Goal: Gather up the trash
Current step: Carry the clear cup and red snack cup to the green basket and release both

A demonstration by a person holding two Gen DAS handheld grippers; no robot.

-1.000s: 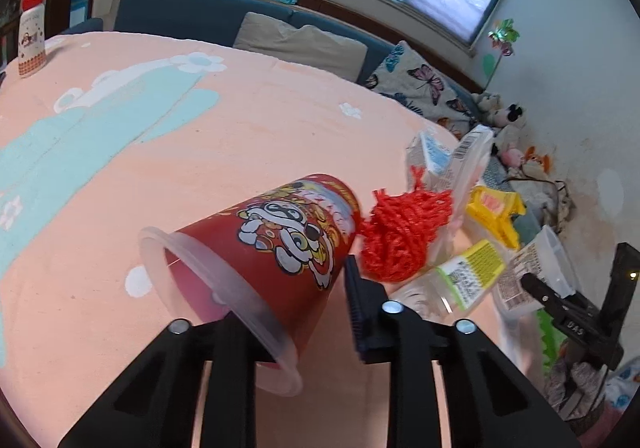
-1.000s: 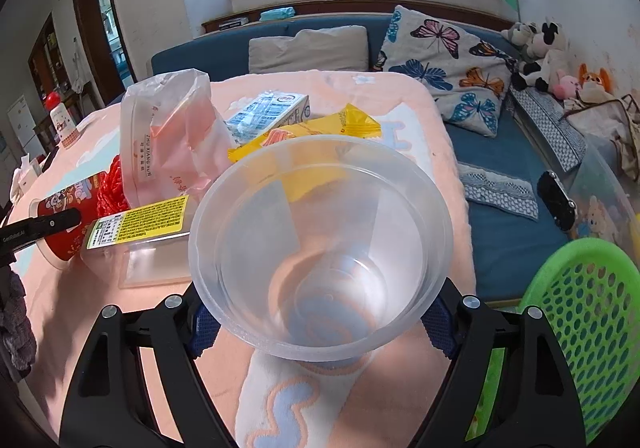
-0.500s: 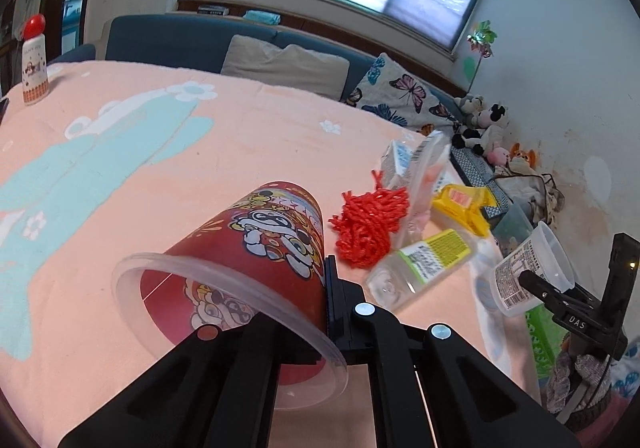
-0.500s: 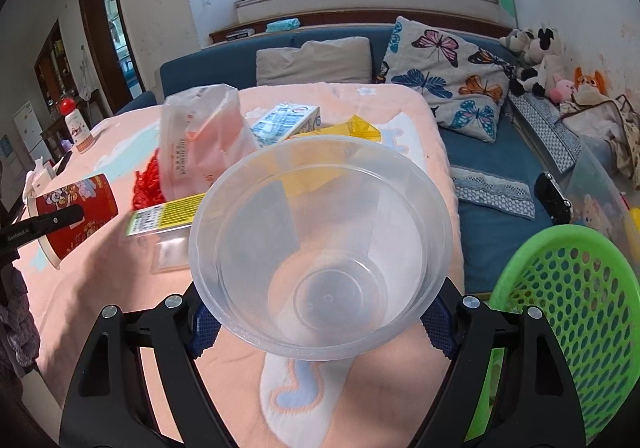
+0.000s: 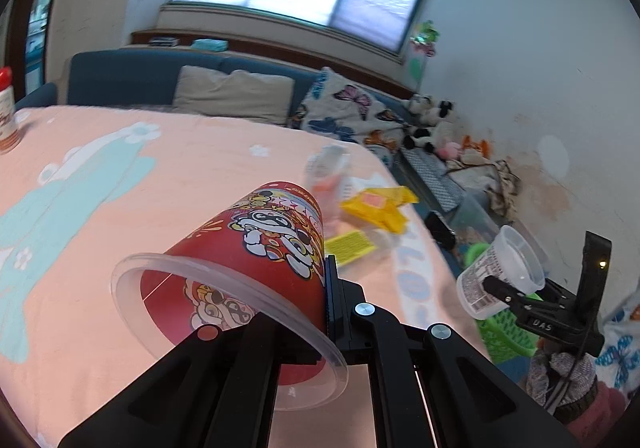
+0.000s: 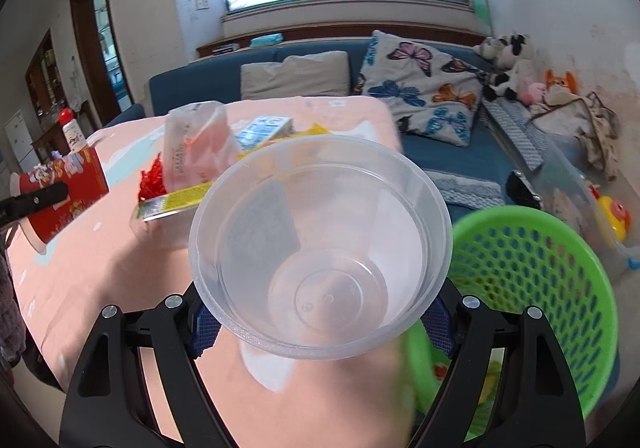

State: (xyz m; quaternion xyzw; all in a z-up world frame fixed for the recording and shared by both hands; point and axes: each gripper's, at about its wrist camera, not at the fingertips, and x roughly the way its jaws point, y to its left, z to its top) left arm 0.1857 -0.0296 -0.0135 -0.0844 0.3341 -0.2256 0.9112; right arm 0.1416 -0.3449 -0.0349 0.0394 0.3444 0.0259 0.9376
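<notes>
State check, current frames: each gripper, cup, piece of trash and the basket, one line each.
left gripper: shut on red cup's rim
red cup: held, tipped sideways, off the table
right gripper: clamped on clear cup
clear cup: held, mouth toward the camera, empty
green basket: beside the table, upright
clear bag: on table, crumpled
red netting: on table
yellow wrapper: on table
</notes>
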